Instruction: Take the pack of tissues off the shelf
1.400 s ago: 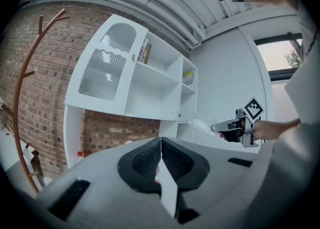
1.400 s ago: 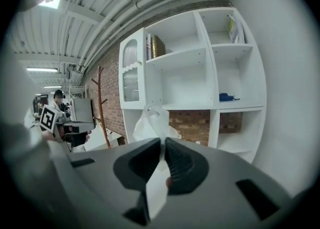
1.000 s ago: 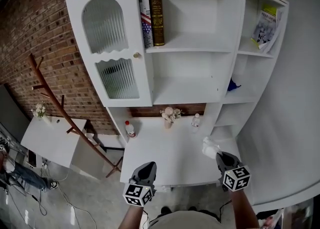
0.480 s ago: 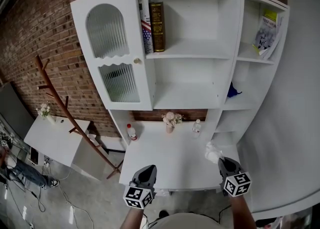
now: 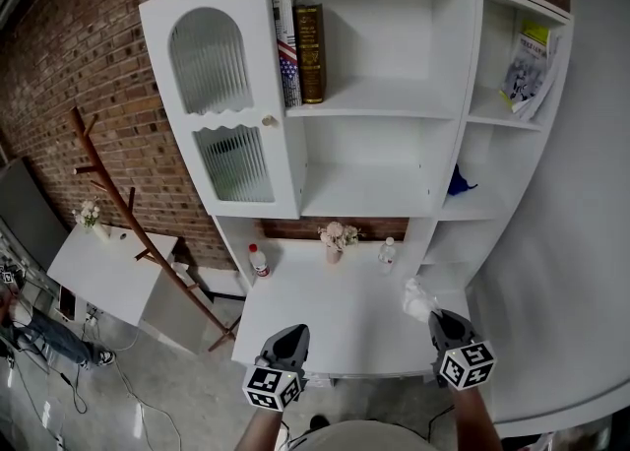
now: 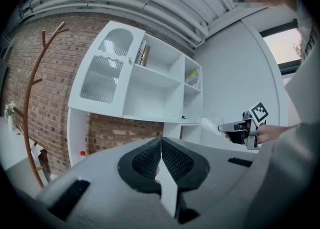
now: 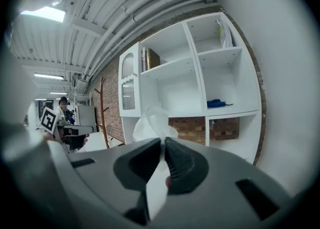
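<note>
The pack of tissues (image 5: 417, 298) is a crinkly clear-white packet, and my right gripper (image 5: 442, 322) is shut on its near end above the right side of the white desk (image 5: 325, 316). In the right gripper view the pack of tissues (image 7: 154, 122) sticks up between the closed jaws of my right gripper (image 7: 163, 145). My left gripper (image 5: 287, 337) hangs over the desk's front edge, shut with nothing in it. In the left gripper view my left gripper (image 6: 161, 147) has its pads pressed together, and the pack of tissues (image 6: 207, 122) shows far off at the right.
A white shelf unit (image 5: 374, 104) stands behind the desk, with books (image 5: 298, 40), a magazine (image 5: 522, 60) and a blue object (image 5: 458, 179). On the desk stand a flower pot (image 5: 335, 237) and two small bottles (image 5: 258, 260). A wooden coat rack (image 5: 128, 227) leans at left.
The view has shifted slightly, so the shelf sits a bit lower in frame. Both grippers stay almost still, the right one keeping the tissues.
</note>
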{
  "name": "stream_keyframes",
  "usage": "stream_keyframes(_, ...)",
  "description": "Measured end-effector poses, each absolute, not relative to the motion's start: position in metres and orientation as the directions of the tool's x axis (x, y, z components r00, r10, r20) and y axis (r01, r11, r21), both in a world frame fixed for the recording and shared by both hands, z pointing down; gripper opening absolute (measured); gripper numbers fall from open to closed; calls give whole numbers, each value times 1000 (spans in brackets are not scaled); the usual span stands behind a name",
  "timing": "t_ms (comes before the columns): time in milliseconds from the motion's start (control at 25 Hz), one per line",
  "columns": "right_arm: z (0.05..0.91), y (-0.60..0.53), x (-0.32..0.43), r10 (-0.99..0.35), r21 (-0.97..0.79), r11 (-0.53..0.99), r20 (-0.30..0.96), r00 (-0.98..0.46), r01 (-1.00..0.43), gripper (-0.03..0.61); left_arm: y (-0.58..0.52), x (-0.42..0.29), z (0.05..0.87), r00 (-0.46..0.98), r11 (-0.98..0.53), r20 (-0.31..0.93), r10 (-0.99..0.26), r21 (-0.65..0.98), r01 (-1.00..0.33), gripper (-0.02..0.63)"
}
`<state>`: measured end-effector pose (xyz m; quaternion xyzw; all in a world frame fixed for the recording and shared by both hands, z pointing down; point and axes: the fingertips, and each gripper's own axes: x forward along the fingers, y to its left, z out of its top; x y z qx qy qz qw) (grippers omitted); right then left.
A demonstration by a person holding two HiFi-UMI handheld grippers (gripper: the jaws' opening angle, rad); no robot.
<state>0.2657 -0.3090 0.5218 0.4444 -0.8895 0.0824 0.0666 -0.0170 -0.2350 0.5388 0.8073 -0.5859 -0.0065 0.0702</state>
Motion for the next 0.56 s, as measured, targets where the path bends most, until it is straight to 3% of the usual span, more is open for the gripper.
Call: stream_keyframes(560, 521, -316, 271, -777, -87, 594, 197, -598, -800, 40, -237, -17, 534, 299, -289, 62, -952, 129, -948, 26)
